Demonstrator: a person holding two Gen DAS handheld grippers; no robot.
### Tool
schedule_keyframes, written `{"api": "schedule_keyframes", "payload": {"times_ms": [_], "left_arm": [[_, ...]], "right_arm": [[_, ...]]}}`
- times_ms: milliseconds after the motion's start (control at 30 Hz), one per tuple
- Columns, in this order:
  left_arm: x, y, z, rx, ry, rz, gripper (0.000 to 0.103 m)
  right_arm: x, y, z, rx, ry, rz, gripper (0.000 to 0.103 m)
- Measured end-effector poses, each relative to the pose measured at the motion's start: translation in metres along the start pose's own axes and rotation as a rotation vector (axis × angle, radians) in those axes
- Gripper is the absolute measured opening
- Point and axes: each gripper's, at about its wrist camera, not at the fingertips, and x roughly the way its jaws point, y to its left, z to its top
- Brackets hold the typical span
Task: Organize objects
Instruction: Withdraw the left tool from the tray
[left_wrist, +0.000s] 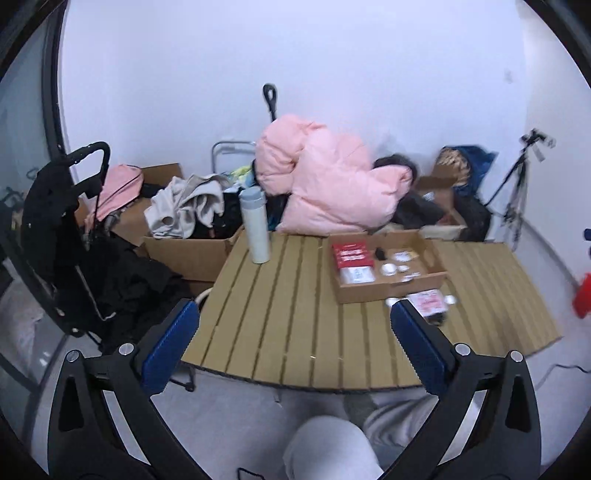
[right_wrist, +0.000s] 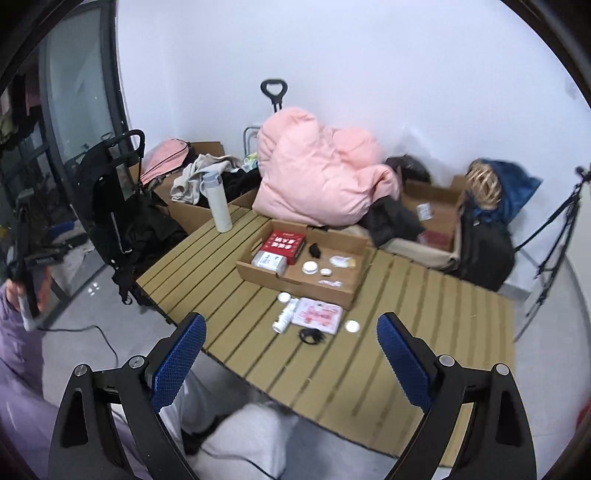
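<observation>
A shallow cardboard box (right_wrist: 332, 291) (left_wrist: 373, 295) sits on the slatted wooden table (right_wrist: 229, 280) (left_wrist: 280, 302). Inside it lie a red packet (right_wrist: 284, 242) (left_wrist: 351, 254), a white packet (right_wrist: 269, 261), a small black item (right_wrist: 315, 250) and white round lids (right_wrist: 309, 266). In front of the box lie a white bottle (right_wrist: 285, 315), a pink-printed packet (right_wrist: 317, 314) (left_wrist: 428, 301), a black loop (right_wrist: 310, 336) and a round lid (right_wrist: 352, 326). My left gripper (left_wrist: 295, 328) and my right gripper (right_wrist: 291, 336) both hang open and empty, high above the table's near edge.
A white flask (left_wrist: 255, 225) (right_wrist: 218, 203) stands at the table's far left corner. A pink puffy coat (left_wrist: 325, 184) (right_wrist: 317, 173), cardboard boxes of clothes (left_wrist: 192, 251), a black stroller (left_wrist: 62, 236) and a tripod (right_wrist: 554, 236) crowd the far side. Grey-trousered knees (right_wrist: 236, 443) show below.
</observation>
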Motion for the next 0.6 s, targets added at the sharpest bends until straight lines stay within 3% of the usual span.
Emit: {"api": "schedule_keyframes", "payload": {"times_ms": [167, 300, 500, 600], "left_arm": [[-0.063, 0.007, -0.007, 0.030, -0.094, -0.072, 0.103], [-0.077, 0.001, -0.008, 0.062, -0.117, -0.091, 0.103], [-0.049, -0.018, -0.009, 0.106, -0.059, -0.098, 0.103], [-0.002, -0.037, -0.019, 0.137, 0.006, -0.062, 0.103]], "right_arm": [[-0.077, 0.000, -0.018, -0.007, -0.033, -0.089, 0.096], [-0.113, 0.000, -0.037, 0.008, -0.068, -0.139, 0.096], [-0.094, 0.002, -0.043, -0.003, -0.044, -0.144, 0.096], [-0.059, 0.006, -0.051, -0.046, -0.018, -0.220, 0.096]]}}
